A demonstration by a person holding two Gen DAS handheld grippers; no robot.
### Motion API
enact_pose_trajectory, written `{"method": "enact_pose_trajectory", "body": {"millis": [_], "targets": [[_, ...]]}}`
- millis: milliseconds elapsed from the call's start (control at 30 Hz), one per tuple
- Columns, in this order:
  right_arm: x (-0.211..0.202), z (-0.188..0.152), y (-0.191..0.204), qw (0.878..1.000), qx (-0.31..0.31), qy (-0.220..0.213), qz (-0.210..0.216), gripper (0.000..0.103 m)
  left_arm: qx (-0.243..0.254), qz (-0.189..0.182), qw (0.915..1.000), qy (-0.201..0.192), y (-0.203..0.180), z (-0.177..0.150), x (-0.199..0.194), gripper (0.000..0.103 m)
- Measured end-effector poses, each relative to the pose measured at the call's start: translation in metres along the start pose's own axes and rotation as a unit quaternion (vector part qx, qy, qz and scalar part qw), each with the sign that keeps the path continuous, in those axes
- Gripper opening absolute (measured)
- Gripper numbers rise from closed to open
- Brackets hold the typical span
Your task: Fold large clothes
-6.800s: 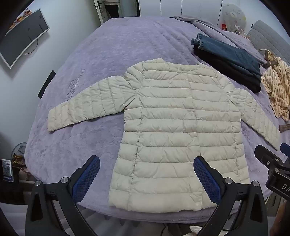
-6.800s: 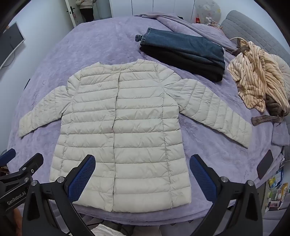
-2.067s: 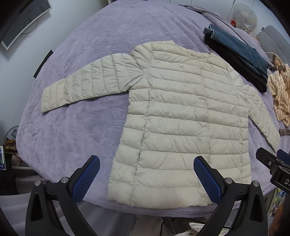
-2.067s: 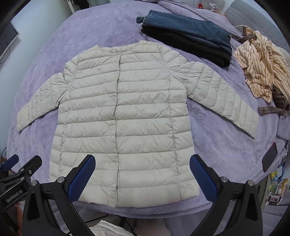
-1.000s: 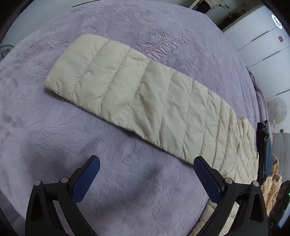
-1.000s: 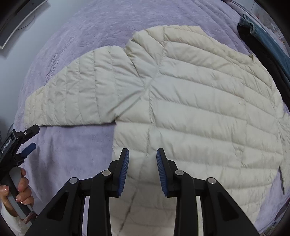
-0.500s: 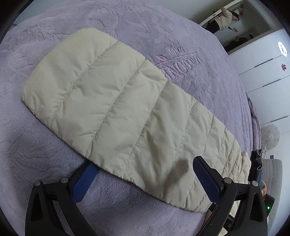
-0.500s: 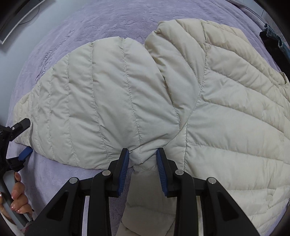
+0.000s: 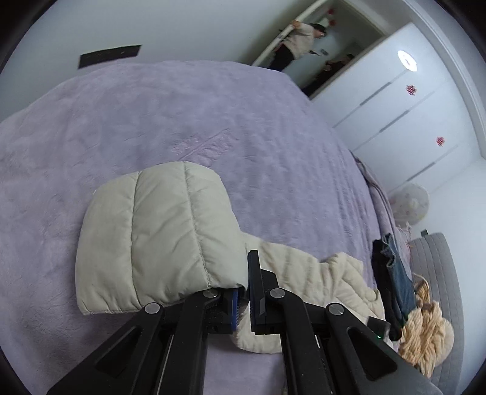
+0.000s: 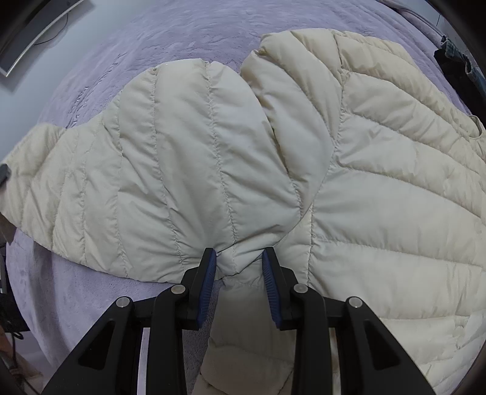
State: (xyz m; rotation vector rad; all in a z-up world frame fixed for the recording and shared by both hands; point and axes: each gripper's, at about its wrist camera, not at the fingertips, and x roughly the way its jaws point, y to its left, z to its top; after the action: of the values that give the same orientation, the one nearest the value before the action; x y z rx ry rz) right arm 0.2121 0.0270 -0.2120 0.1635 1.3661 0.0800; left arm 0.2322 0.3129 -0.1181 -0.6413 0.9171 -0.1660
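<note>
Since half a second ago: the left gripper [image 9: 246,284] has gone from jaws spread either side of the sleeve to jaws clamped together on the sleeve's cuff end, and that end is now lifted off the bed, bent up and over. The jaws have just been closing, with the sleeve fabric pinched between them. The right gripper [image 10: 238,267] sits at the same spot as before, at the armpit.

Cream quilted puffer jacket [image 10: 379,188] lies flat on the lilac plush bed cover [image 9: 212,115], front up. Its sleeve [image 9: 158,237] in the left wrist view folds back on itself above the bed, the rest trailing toward the jacket body at lower right.

Right gripper: blue pads [image 10: 207,282] partly closed, pressing a bunched ridge of fabric at the junction of sleeve and body. It points steeply down at the bed.

Off to the far side of the bed: a folded stack of dark blue denim and black cloth [image 9: 391,273], and a tan striped garment [image 9: 425,331] just beside it. White wardrobe doors [image 9: 395,100] behind; a person [image 9: 296,42] stands in the doorway. A curved dark monitor [image 10: 33,27] hangs on the wall in the right wrist view.
</note>
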Motion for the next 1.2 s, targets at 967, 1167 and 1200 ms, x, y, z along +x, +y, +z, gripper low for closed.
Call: {"method": "enact_pose_trajectory", "body": {"millis": [967,1167,1200], "targets": [[-0.114,-0.129,-0.281,0.973,0.223,-0.049,0.011,0.037,0.451,0.079,0.8606,0.223,-0.299,-0.258,0.162,0.006],[-0.119,-0.137,-0.288,0.970,0.234,-0.065,0.026,0.053,0.452,0.088,0.8576,0.230,-0.299,-0.258,0.151,0.007],[-0.119,-0.137,-0.289,0.969,0.235,-0.066,0.027,0.055,0.450,0.091,0.8574,0.232,-0.299,-0.258,0.150,0.007]]}}
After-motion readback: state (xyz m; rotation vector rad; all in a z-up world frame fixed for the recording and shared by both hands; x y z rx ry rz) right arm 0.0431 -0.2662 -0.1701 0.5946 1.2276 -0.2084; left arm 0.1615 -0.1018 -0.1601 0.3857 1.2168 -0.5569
